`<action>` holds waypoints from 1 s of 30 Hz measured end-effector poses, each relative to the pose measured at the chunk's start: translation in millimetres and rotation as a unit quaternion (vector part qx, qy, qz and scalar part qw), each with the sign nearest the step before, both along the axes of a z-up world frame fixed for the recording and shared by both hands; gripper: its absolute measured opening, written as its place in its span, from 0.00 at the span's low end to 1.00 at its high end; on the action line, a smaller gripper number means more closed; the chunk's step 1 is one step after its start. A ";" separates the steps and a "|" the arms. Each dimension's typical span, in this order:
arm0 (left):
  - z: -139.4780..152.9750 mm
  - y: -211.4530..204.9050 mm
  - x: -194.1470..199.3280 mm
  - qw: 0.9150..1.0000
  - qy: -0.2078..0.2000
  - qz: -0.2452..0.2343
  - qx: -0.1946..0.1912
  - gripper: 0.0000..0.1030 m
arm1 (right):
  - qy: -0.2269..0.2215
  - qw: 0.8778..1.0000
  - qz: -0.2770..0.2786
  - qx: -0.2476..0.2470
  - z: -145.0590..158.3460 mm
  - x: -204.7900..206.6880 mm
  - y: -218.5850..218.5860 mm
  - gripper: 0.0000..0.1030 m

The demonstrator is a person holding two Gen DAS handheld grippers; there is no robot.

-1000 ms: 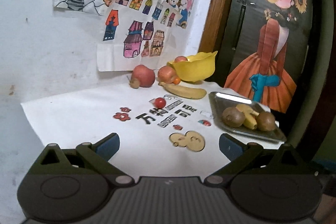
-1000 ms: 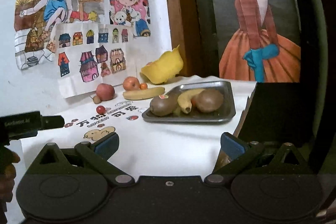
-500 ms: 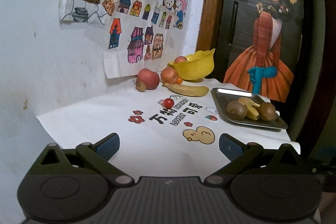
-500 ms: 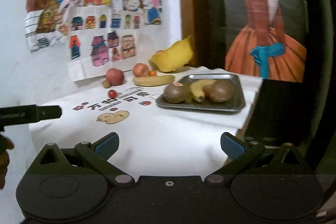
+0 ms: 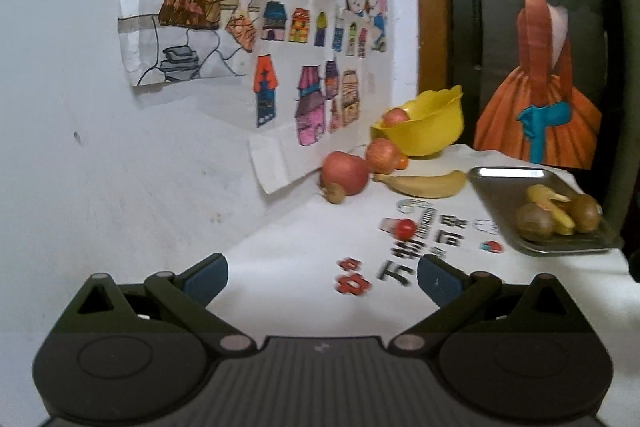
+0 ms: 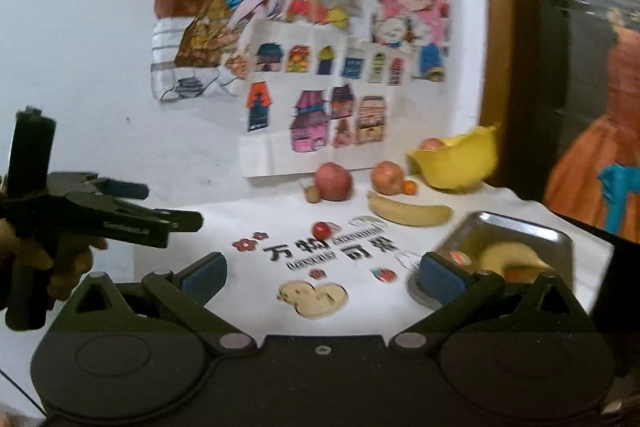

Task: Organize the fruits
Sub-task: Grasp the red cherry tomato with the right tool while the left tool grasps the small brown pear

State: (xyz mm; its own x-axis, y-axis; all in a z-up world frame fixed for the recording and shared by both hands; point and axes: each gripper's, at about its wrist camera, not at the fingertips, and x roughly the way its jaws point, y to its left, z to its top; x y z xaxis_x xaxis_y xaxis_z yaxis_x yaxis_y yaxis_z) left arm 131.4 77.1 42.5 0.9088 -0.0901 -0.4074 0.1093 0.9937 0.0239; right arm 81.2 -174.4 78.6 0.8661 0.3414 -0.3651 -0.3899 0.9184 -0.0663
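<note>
— Change noted? Both views have closed in on the table; left gripper [image 5: 322, 277] and right gripper [image 6: 322, 273] gape wide, empty.
— Fruit? Banana [image 5: 424, 183] loose at one o'clock (tray [image 5: 498, 175] beside it); approach under way.

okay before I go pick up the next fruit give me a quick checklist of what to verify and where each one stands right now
1. Left gripper open and empty: ok.
2. Right gripper open and empty: ok.
3. Loose banana unobstructed on the table: ok.
4. Metal tray has bare room beside the kiwis and banana: ok.
5. Small red fruit clear of the approach path: cannot tell.
6. Yellow bowl standing stable: cannot tell; it looks tilted.
</note>
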 end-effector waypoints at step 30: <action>-22.0 21.4 116.3 1.000 0.014 -0.015 0.000 1.00 | 0.081 0.995 0.028 -0.059 -71.4 208.6 75.5 0.78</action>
